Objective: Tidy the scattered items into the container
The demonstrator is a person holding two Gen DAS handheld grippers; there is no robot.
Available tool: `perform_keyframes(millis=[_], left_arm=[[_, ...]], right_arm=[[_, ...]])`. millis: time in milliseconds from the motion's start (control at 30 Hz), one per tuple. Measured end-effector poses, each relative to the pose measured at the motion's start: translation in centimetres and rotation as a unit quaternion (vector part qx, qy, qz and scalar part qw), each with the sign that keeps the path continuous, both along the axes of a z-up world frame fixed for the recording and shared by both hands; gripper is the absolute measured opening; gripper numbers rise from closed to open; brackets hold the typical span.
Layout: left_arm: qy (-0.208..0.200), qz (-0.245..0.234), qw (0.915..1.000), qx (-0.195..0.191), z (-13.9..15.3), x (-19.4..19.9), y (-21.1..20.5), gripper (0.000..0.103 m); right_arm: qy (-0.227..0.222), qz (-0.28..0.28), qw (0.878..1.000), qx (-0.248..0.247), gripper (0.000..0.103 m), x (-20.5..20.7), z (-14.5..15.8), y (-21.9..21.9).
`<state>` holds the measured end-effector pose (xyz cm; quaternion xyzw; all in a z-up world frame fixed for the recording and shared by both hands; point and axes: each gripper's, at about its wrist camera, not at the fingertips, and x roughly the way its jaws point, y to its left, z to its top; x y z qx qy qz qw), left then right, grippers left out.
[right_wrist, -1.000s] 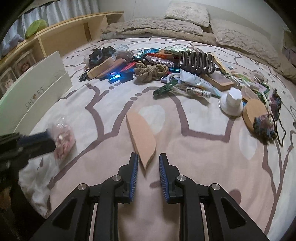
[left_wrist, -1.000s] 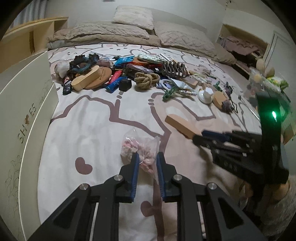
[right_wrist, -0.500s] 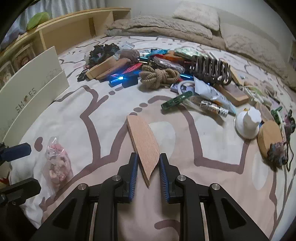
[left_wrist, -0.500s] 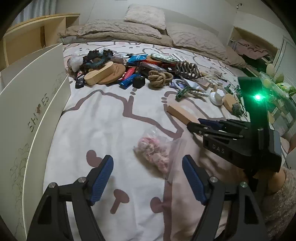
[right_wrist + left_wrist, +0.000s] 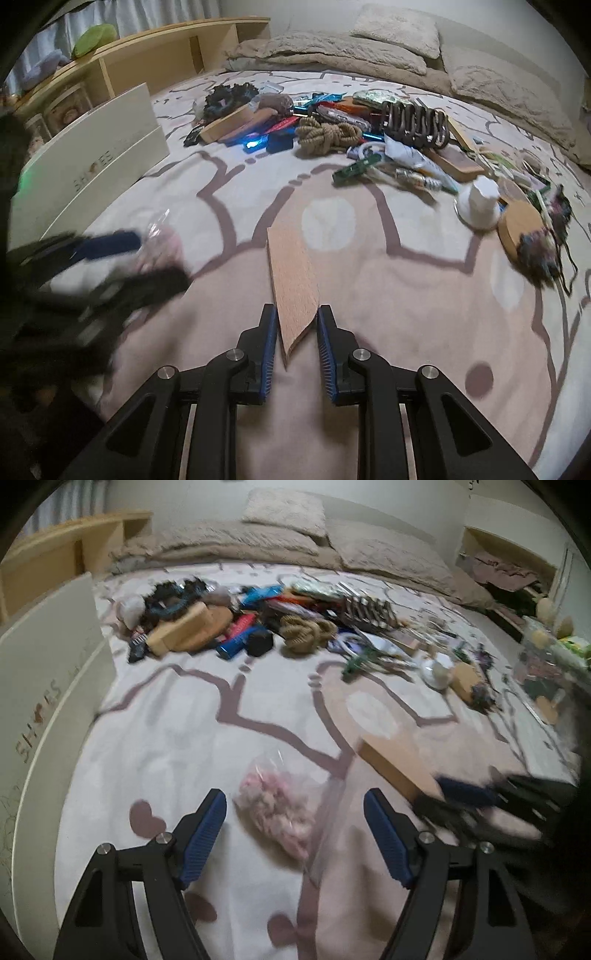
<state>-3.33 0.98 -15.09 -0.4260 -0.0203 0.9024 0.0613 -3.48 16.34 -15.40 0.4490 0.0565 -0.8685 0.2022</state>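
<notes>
A clear bag of pink bits [image 5: 280,808] lies on the bedspread between the wide-apart fingers of my left gripper [image 5: 295,805], which is open and does not touch it. My right gripper [image 5: 295,314] is shut on the pointed near end of a flat wooden piece [image 5: 291,273] that stretches away over the bed. The left wrist view shows that wooden piece [image 5: 395,760] to the right of the bag, with the blurred right gripper [image 5: 454,797] on it. The white shoe box [image 5: 48,686] stands along the bed's left edge; in the right wrist view the shoe box [image 5: 96,166] is far left.
A long heap of scattered items crosses the bed farther back: a rope coil [image 5: 325,134], a dark wire rack [image 5: 413,120], wooden blocks [image 5: 184,631], a white cup [image 5: 480,203] and a cork disc [image 5: 521,229]. Pillows [image 5: 284,506] lie behind. Wooden shelves [image 5: 147,55] run behind the box.
My left gripper's jaws opened wide and let go of the pink bag, which now lies on the bedspread. The right gripper kept its hold on the wooden piece and shifted slightly.
</notes>
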Motion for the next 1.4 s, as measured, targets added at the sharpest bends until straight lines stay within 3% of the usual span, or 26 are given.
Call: perform_keyframes(millis=[200, 367, 433, 600, 1200, 1233, 1267, 1333, 1400], left_arm=[[-0.012, -0.01, 0.9996, -0.022, -1.6, -0.6, 0.9, 0.076], [-0.005, -0.006, 0.9996, -0.026, -1.9, -0.2, 0.3, 0.054], [-0.005, -0.006, 0.9997, -0.022, -1.8, -0.1, -0.1, 0.04], [-0.008, -0.013, 0.9998, -0.011, -1.4, 0.7, -0.7, 0.032], [0.005, -0.025, 0.9996, 0.012, 1.1, 2.9, -1.5, 0.03], [0.006, -0.024, 0.9996, 0.012, 1.2, 3.0, -1.6, 0.03], [0.007, -0.022, 0.9997, 0.012, 1.4, 3.1, -1.7, 0.03], [0.009, -0.019, 0.9997, 0.013, 1.6, 3.2, -1.9, 0.03], [0.01, -0.015, 0.9998, 0.013, 1.7, 3.4, -2.2, 0.03]], right_arm=[[0.0, 0.002, 1.0, -0.01, 0.023, 1.5, 0.5, 0.9], [-0.006, -0.005, 1.0, -0.02, 0.023, 1.3, 0.2, 1.0], [-0.011, -0.005, 1.0, -0.018, 0.023, 0.9, 0.0, 0.8], [-0.016, -0.006, 1.0, -0.017, 0.023, -0.3, -0.2, 0.0], [-0.039, 0.01, 0.999, 0.005, 0.025, -3.9, -0.4, -1.6], [-0.04, 0.011, 0.999, 0.008, 0.032, -4.2, -0.5, -1.9], [-0.038, 0.014, 0.999, 0.009, 0.056, -4.3, -0.5, -2.1], [-0.029, 0.022, 0.999, 0.011, 0.089, -4.3, -0.4, -2.5], [-0.021, 0.033, 0.999, 0.016, 0.09, -4.2, -0.3, -2.8]])
